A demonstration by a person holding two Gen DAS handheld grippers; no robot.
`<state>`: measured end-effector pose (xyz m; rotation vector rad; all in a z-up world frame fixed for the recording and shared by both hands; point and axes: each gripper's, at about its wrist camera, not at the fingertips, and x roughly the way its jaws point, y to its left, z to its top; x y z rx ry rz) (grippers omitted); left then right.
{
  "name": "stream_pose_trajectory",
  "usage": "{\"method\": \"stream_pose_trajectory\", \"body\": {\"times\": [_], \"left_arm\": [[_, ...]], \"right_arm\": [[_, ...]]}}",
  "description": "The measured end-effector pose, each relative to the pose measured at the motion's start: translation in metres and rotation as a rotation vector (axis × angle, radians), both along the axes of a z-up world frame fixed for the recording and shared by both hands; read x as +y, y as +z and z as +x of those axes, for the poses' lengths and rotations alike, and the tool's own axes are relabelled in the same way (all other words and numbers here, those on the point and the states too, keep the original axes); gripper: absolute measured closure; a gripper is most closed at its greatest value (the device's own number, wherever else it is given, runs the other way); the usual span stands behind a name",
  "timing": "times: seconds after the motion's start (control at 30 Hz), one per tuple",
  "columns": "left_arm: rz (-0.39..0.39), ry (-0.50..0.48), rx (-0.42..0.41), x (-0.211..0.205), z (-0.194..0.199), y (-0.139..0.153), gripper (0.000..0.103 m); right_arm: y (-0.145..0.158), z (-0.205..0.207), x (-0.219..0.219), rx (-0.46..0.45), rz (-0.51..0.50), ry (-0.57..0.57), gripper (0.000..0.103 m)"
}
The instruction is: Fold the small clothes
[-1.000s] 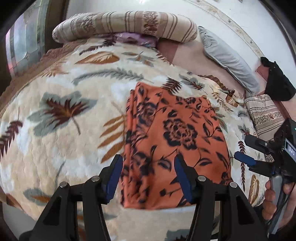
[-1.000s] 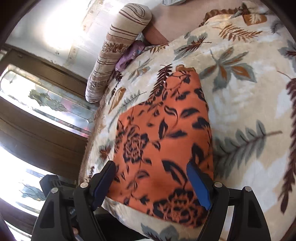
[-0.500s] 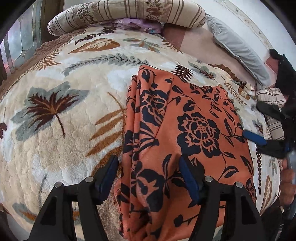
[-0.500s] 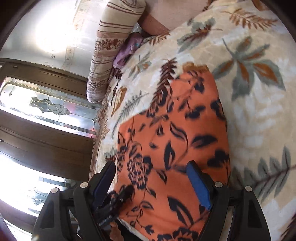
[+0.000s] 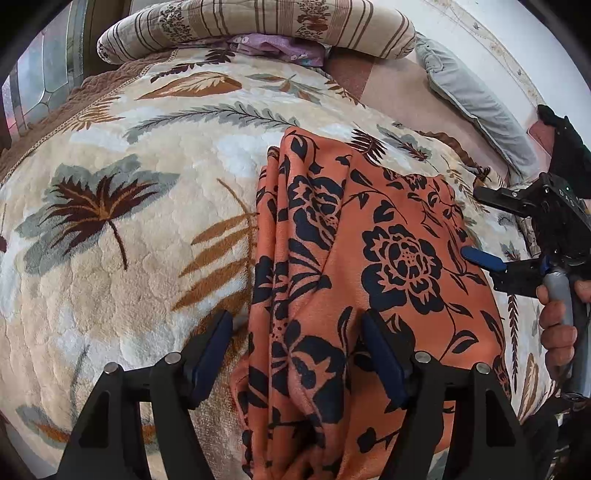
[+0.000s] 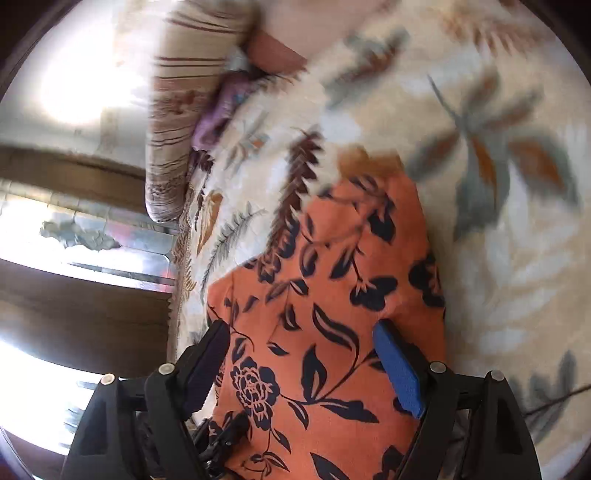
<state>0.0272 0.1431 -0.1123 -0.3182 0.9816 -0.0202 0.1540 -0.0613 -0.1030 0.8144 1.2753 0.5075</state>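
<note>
left tongs (image 5: 297,356) just widened, gaping | right tongs (image 6: 308,363) gaping

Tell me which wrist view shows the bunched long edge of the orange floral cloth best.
The left wrist view: it is sharp, and the orange floral cloth shows its stacked, bunched folds running up the left side, by the leaf-print blanket. The right wrist view is motion-blurred and shows mostly the cloth's flat top, with that edge barely readable.

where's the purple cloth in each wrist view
Left wrist: purple cloth at top centre, tucked under the striped bolster.
Right wrist: purple cloth upper left, blurred, beside the same bolster.
Shared landmark: orange floral garment on the leaf-print blanket.
</note>
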Motion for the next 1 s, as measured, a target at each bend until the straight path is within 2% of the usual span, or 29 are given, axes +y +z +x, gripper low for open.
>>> {"method": "stream_pose_trajectory", "body": {"times": [0.07,0.17,0.23,0.33,0.37,0.4,0.43,0.47,0.5,0.57,0.63,0.8,1.0], "left_arm": [[0.002,0.0,-0.006,0.0,-0.001,0.0,0.028],[-0.008,0.004,-0.007,0.002,-0.003,0.0,0.028],[-0.007,0.003,-0.009,0.003,-0.004,0.0,0.028],[-0.007,0.011,-0.01,0.002,-0.004,0.0,0.028],[-0.007,0.014,-0.011,0.001,-0.005,0.0,0.028],[0.002,0.018,-0.014,0.001,-0.006,0.001,0.028],[0.01,0.017,-0.02,0.0,-0.008,0.004,0.028],[0.009,0.013,-0.03,0.0,-0.012,0.006,0.028],[0.009,0.001,-0.04,-0.001,-0.016,0.009,0.028],[0.014,-0.017,-0.053,-0.003,-0.019,0.016,0.028],[0.008,-0.018,-0.073,-0.005,-0.023,0.025,0.028],[-0.001,-0.018,-0.096,-0.003,-0.034,0.038,0.028],[0.016,-0.015,-0.091,0.0,-0.046,0.04,0.028]], "right_arm": [[0.007,-0.011,-0.009,-0.019,0.044,-0.046,0.021],[0.018,-0.042,-0.021,-0.028,0.072,-0.036,0.02],[0.023,-0.071,-0.034,-0.02,0.131,-0.041,0.02],[0.015,-0.097,-0.046,0.032,0.202,-0.049,0.016],[0.007,-0.099,-0.045,0.07,0.177,-0.022,0.016],[0.002,-0.104,-0.049,0.123,0.137,-0.057,0.015],[0.008,-0.115,-0.055,0.098,0.154,-0.092,0.015],[0.022,-0.125,-0.054,0.014,0.215,-0.06,0.016],[0.035,-0.137,-0.053,-0.05,0.225,-0.02,0.016],[0.047,-0.16,-0.055,-0.095,0.116,0.003,0.016],[0.042,-0.174,-0.062,-0.077,0.04,-0.006,0.016],[0.018,-0.192,-0.079,-0.025,0.065,-0.062,0.016],[0.013,-0.194,-0.084,-0.024,0.092,-0.05,0.016]]}}
